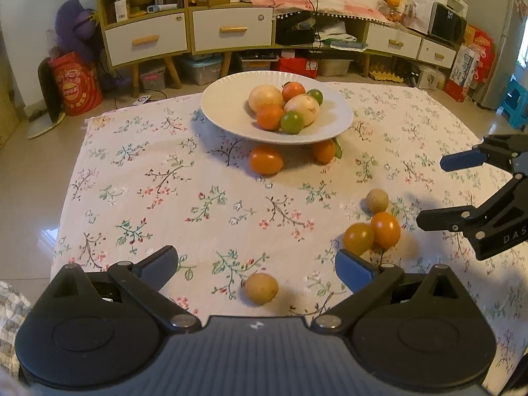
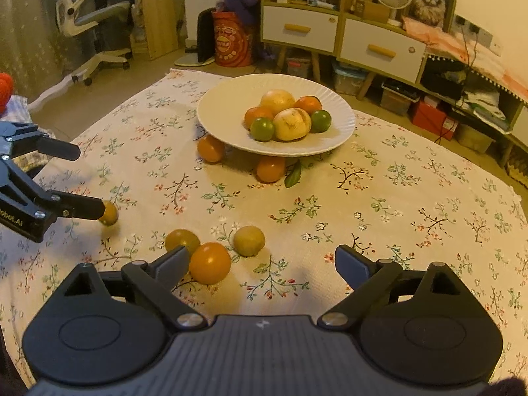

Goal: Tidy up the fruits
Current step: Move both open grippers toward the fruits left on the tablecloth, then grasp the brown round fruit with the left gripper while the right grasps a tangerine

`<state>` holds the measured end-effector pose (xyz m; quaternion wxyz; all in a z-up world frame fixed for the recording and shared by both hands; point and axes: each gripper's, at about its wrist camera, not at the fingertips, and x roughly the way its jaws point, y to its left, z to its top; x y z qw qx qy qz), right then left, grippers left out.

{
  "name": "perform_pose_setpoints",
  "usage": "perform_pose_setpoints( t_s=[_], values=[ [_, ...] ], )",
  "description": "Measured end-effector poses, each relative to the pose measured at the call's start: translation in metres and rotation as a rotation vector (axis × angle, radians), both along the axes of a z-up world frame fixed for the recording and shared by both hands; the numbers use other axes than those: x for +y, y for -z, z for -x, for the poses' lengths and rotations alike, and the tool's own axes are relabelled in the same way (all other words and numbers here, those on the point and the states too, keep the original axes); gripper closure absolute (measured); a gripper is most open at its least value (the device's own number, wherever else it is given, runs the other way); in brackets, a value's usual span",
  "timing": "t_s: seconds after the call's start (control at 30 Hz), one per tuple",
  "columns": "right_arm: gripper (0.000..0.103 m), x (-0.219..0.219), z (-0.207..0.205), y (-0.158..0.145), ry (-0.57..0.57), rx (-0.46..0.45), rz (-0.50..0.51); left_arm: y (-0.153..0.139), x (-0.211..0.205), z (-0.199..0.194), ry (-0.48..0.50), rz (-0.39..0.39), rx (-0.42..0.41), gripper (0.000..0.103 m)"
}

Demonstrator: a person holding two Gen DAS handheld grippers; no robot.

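A white plate (image 1: 224, 112) (image 2: 217, 109) holds several orange, green and pale fruits. Two oranges (image 1: 266, 159) (image 2: 270, 168) lie on the cloth at its near rim. My left gripper (image 1: 255, 264) is open above a brownish fruit (image 1: 261, 288), without touching it; the right wrist view shows this gripper (image 2: 88, 181) at the left edge. My right gripper (image 2: 262, 260) is open, its left finger beside an orange fruit (image 2: 210, 263). A yellow fruit (image 2: 182, 241) and a brown fruit (image 2: 249, 240) lie just beyond. The same cluster (image 1: 385, 229) sits near the right gripper (image 1: 434, 191).
A floral cloth (image 1: 148, 181) covers the low table, whose edges drop to a tiled floor. Beyond it stand drawer cabinets (image 1: 231, 29), storage boxes and a red bag (image 1: 77, 82). An office chair (image 2: 89, 16) stands at the far left in the right wrist view.
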<state>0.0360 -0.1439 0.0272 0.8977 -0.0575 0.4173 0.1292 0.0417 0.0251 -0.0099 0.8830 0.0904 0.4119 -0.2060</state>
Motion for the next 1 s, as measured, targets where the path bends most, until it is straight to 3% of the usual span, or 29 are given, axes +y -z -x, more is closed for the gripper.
perform_pose_setpoints(
  t_s=[0.7, 0.83, 1.0],
  values=[
    [0.007, 0.017, 0.004, 0.024, -0.076, 0.07, 0.031, 0.027, -0.003, 0.006, 0.089, -0.06, 0.083, 0.015],
    [0.008, 0.021, 0.003, 0.029, -0.078, 0.087, 0.024, 0.028, -0.004, 0.005, 0.097, -0.058, 0.09, 0.021],
    [0.012, 0.026, 0.002, 0.033, -0.09, 0.1, 0.025, 0.029, -0.003, 0.002, 0.096, -0.045, 0.114, 0.036]
  ],
)
